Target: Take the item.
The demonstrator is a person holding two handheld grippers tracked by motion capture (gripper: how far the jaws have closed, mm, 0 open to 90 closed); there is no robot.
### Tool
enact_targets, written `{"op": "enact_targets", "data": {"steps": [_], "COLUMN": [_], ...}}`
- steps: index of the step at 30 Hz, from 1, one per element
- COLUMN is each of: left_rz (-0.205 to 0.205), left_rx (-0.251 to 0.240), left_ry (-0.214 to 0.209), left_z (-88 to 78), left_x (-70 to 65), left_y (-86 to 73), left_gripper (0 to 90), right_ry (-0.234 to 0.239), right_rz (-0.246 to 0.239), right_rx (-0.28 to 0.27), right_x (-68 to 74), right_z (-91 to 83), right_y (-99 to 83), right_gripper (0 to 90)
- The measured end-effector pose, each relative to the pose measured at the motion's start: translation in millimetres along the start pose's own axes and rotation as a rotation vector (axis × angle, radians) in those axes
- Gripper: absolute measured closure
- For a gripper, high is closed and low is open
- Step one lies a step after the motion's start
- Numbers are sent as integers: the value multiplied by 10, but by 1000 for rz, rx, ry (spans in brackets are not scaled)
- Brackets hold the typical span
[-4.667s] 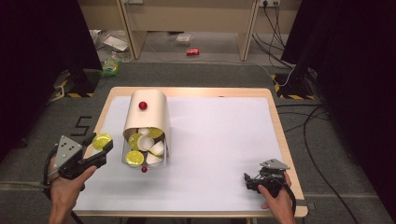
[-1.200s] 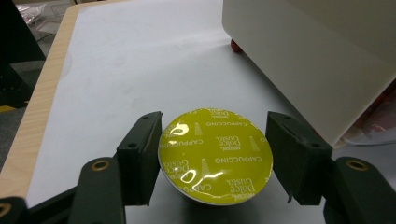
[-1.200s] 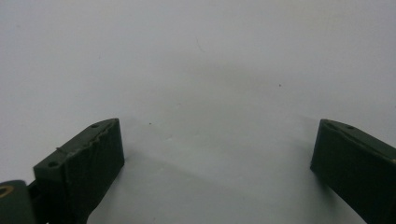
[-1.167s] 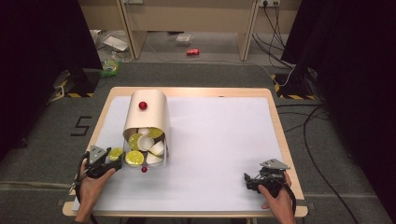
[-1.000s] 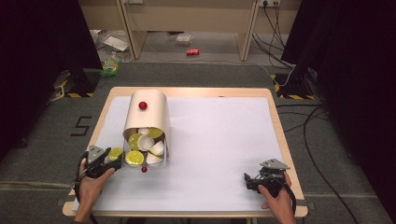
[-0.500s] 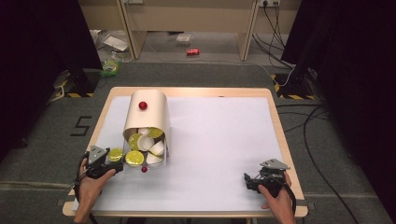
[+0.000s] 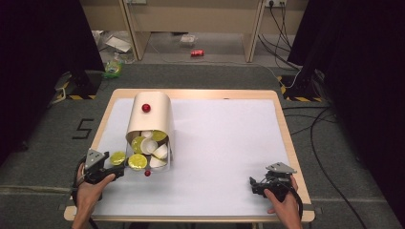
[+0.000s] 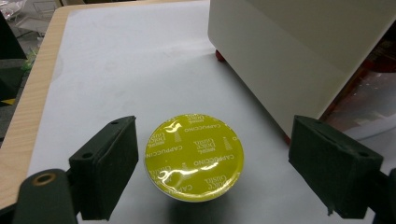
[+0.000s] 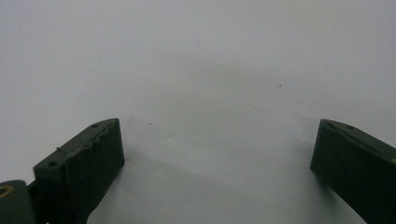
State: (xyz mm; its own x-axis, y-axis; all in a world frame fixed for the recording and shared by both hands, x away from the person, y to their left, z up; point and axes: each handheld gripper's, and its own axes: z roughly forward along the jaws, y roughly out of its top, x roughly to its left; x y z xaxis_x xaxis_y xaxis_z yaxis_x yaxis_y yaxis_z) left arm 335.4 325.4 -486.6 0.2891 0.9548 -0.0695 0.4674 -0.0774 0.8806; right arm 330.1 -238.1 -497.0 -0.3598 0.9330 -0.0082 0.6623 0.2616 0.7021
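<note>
Yellow-lidded capsule (image 8: 194, 157) sits upright on the desk (image 7: 224, 143) between the left claw's (image 7: 116, 168) just-opened, wide jaws, set down beside the tipped bin (image 7: 149, 125) with more left inside, right claw (image 7: 253, 183) idle, wide

Yellow-green capsule (image 8: 194, 156), white lettering; cream bin (image 7: 149, 117); black jaws.

A wooden table (image 7: 286, 138) stands in the room with a big white sheet (image 7: 224, 143) on top of it. On the grey floor behind the table lies a small red can (image 7: 197, 53), and there is some crumpled wrapping (image 7: 117, 44) near the back left. Black cables (image 7: 329, 143) run along the floor on the right, and a number five (image 7: 83, 129) is marked on the floor at the left.
</note>
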Motion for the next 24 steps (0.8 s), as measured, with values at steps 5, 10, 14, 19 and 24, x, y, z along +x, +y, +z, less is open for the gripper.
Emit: {"op": "enact_targets", "data": {"steps": [5, 10, 14, 19, 24], "left_rz": [-2, 0, 0, 3, 2], "left_rx": [-7, -11, -23, -24, -26], "left_ry": [-5, -8, -13, -17, -12], "left_z": [-48, -85, -141, -164, -182], "left_x": [-15, -1, -21, -39, -56], "left_y": [0, -17, 16, 11, -21], "left_gripper": [154, 153, 152, 152, 152], "right_ry": [0, 0, -2, -1, -1], "right_rz": [1, 0, 4, 4, 4], "right_rx": [0, 0, 0, 1, 0], "right_x": [1, 0, 4, 3, 3], "right_z": [0, 0, -1, 0, -1], "right_y": [0, 0, 0, 0, 0], "right_gripper": [27, 27, 28, 27, 28]}}
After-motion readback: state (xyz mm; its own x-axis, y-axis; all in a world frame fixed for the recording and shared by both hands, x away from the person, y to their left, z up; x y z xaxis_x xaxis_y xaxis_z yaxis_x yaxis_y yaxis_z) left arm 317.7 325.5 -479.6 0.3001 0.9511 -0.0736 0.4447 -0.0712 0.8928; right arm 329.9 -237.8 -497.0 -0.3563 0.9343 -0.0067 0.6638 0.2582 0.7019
